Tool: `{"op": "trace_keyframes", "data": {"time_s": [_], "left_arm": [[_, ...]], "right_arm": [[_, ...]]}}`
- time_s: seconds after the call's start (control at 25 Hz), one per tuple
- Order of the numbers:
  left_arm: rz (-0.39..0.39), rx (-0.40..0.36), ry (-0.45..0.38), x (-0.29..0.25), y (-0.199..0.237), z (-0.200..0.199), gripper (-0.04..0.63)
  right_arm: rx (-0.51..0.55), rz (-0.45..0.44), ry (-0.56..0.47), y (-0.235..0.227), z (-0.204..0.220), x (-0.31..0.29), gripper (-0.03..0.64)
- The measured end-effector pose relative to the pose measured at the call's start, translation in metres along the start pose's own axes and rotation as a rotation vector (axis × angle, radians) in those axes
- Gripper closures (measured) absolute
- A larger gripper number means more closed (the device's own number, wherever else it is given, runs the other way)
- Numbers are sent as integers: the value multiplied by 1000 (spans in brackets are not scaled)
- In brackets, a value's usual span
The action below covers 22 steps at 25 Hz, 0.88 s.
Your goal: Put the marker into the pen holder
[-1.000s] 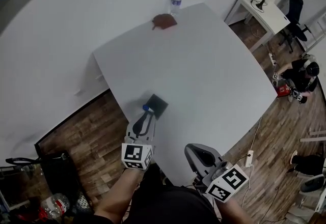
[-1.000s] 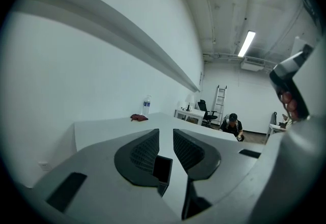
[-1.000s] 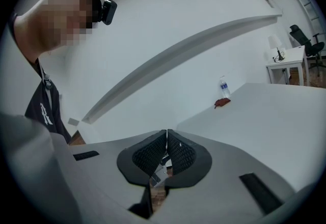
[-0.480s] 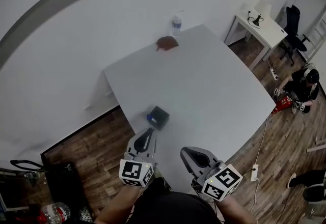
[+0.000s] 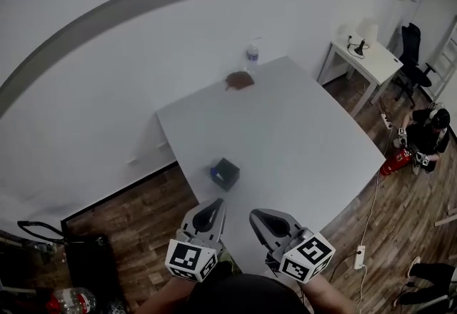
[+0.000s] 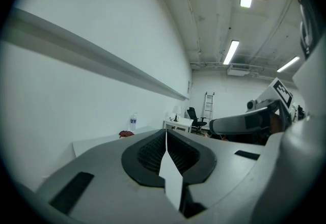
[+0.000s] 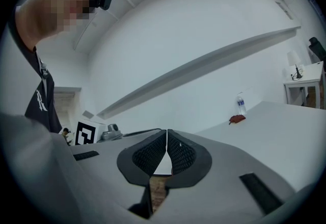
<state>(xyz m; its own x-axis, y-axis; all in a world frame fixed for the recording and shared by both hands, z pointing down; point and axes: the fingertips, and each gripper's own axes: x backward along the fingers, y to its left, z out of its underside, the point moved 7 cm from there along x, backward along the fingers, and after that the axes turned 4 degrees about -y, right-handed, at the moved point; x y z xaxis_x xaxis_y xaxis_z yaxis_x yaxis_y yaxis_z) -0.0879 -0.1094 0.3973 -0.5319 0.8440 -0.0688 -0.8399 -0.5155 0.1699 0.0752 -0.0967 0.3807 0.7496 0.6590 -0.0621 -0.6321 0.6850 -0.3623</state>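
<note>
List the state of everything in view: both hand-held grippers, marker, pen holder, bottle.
Left hand-held gripper: jaws shut, empty.
Right hand-held gripper: jaws shut, empty.
Pen holder: upright on the table.
Marker: blue end shows at the holder's left rim, apparently inside it.
Water bottle: upright near the table's far edge.

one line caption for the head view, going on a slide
Left gripper and right gripper shut and empty at the near edge of the white table, blue marker in the pen holder.
</note>
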Motion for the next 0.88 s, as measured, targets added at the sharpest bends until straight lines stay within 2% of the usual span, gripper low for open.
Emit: {"op": "trace_keyframes", "data": {"time_s": [0.4, 0.56, 0.88], "left_arm": [[53, 1, -8, 33, -37, -21, 583], [43, 2, -27, 39, -40, -24, 583], [39, 14, -31, 41, -37, -22, 583]], "right_arm": [[46, -25, -35, 19, -7, 15, 601], [95, -26, -31, 26, -8, 18, 601], [92, -22, -29, 30, -6, 16, 601]]}}
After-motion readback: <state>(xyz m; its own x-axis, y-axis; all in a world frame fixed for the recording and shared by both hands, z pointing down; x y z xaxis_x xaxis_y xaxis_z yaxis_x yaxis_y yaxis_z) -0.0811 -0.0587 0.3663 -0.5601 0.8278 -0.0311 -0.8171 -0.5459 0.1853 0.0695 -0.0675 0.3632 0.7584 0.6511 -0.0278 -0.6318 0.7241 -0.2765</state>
